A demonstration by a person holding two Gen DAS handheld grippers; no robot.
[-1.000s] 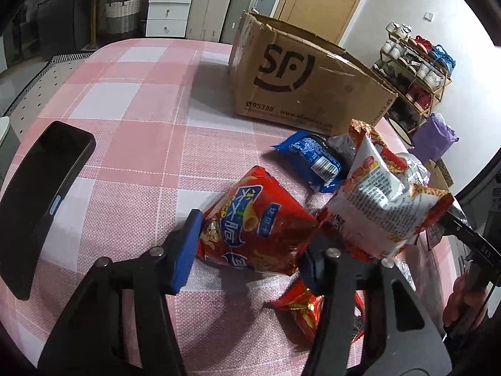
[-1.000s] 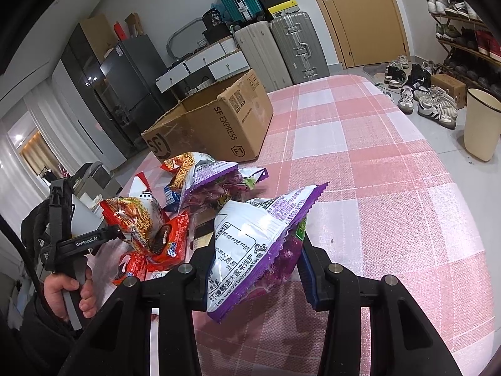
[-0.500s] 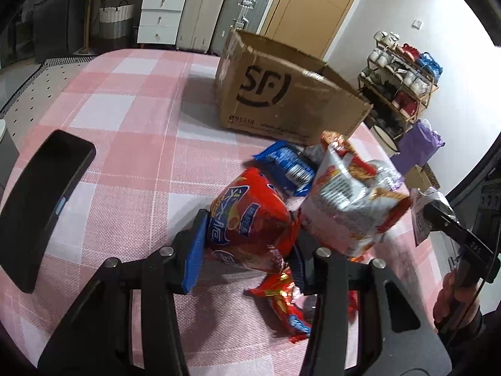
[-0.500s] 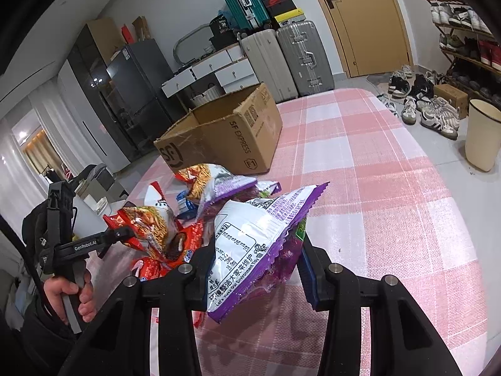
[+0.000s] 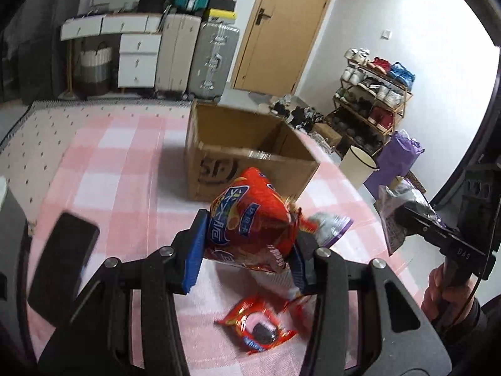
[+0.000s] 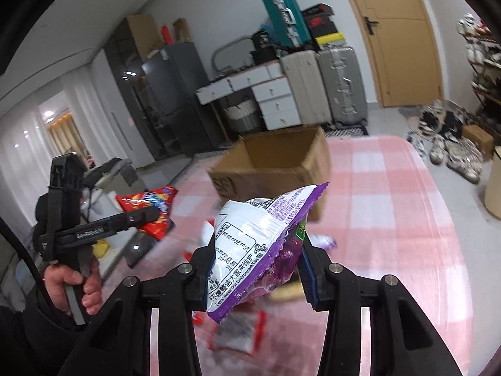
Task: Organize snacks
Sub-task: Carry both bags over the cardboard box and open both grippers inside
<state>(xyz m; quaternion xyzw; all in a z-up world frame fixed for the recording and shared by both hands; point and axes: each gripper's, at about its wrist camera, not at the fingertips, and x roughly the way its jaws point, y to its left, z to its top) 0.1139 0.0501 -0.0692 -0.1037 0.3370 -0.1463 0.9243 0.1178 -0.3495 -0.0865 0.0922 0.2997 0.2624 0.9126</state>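
My left gripper (image 5: 247, 257) is shut on a red snack bag (image 5: 250, 219) and holds it in the air above the pink checked table (image 5: 119, 163), short of the open cardboard box (image 5: 250, 153). My right gripper (image 6: 260, 269) is shut on a purple and white snack bag (image 6: 263, 238), also raised, with the box (image 6: 272, 163) ahead. The left gripper with its red bag (image 6: 150, 210) shows at the left of the right wrist view. A small red snack packet (image 5: 256, 329) lies on the table below the left gripper.
A black phone (image 5: 62, 263) lies on the table at the left. More snack packets (image 6: 238, 335) lie blurred under the right gripper. Suitcases (image 5: 200, 56), drawers, a shoe rack (image 5: 372, 94) and a white bin (image 5: 357, 169) stand beyond the table.
My left gripper closed on the red bag and lifted it off the table toward the box. My right gripper rose with the purple bag and moved toward the box.
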